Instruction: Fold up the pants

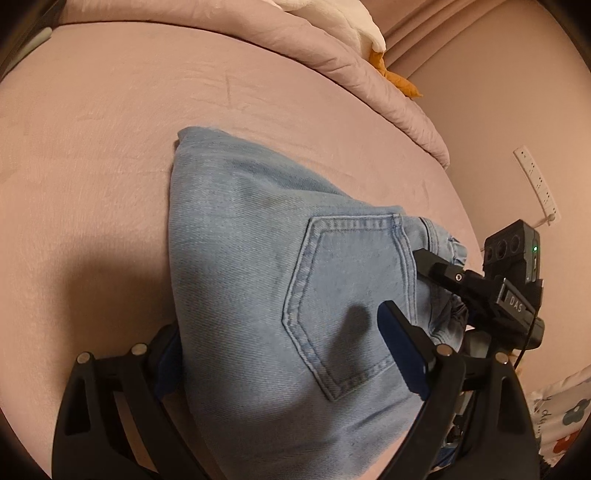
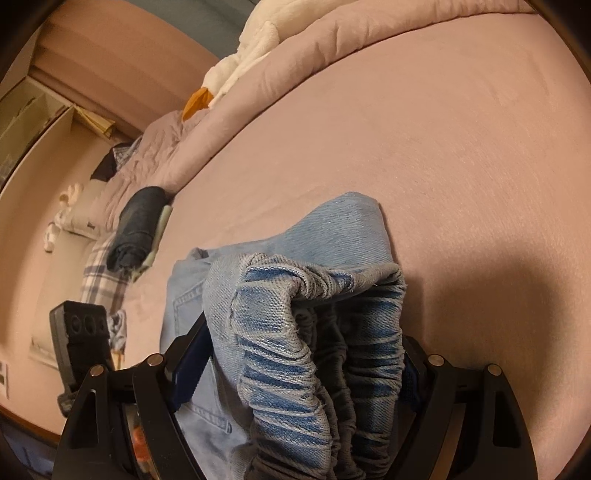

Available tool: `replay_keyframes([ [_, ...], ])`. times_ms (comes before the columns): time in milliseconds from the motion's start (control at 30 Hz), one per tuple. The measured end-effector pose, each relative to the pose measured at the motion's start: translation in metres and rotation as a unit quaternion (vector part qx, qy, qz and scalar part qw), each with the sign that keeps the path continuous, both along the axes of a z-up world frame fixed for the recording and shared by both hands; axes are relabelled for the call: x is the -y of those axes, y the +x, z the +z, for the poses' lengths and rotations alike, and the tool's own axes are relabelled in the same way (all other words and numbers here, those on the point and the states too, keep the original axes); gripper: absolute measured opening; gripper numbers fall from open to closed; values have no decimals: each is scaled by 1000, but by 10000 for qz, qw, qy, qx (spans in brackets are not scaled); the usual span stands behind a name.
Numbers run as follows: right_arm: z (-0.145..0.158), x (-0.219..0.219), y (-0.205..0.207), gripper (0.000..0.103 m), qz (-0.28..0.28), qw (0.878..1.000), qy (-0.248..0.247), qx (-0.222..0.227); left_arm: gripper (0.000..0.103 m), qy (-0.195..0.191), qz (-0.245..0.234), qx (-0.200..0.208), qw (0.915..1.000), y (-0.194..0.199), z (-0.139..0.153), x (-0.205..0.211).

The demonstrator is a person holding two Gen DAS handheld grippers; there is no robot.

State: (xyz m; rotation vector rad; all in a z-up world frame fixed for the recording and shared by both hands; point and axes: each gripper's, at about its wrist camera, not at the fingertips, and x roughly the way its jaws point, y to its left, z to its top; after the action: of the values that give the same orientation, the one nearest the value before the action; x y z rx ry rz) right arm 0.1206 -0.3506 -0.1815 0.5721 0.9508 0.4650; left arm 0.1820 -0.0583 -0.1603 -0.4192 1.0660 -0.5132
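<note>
Left claw (image 1: 288,354): we see its fingers spread wide, straddling the folded denim near the back pocket (image 1: 351,299), gripping nothing.
Right claw (image 2: 306,365): we see its fingers around the bunched elastic waistband (image 2: 314,339); whether they pinch it, we cannot tell.
Jeans (image 1: 258,258): light blue, folded, lying on the pink bed (image 1: 92,147).
Far edge: rumpled comforter (image 1: 351,62), white plush toy (image 1: 351,22).

Your left tool (image 1: 288,354) straddles the pants (image 1: 280,266) on the bed (image 1: 110,147); right tool (image 1: 424,258) sits at its right, on the waistband (image 2: 317,332). Duvet (image 1: 369,77) lies ahead. Rolled garment (image 2: 138,225) lies ahead-left of your right tool.
</note>
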Motion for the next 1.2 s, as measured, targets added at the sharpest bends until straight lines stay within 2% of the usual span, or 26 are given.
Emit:
replay_keyframes([
  [100,1,-3,1,85,2,9999,-112,-1,92,130,-34,70,9999,-2,0,2],
  [300,4,-8,-3,78,-129,9990,-406,92,90,561,-123,243,9981,-6,0,11],
  [600,10,-18,-8,68,-311,9949,-945,193,78,1071,-29,406,9934,-9,-1,15],
  [933,25,-50,-23,59,-597,9713,-2191,715,71,1597,113,656,9849,-12,3,27],
  [1200,33,-56,-31,54,-726,9615,-2454,1002,60,1781,240,886,9797,-17,8,31],
])
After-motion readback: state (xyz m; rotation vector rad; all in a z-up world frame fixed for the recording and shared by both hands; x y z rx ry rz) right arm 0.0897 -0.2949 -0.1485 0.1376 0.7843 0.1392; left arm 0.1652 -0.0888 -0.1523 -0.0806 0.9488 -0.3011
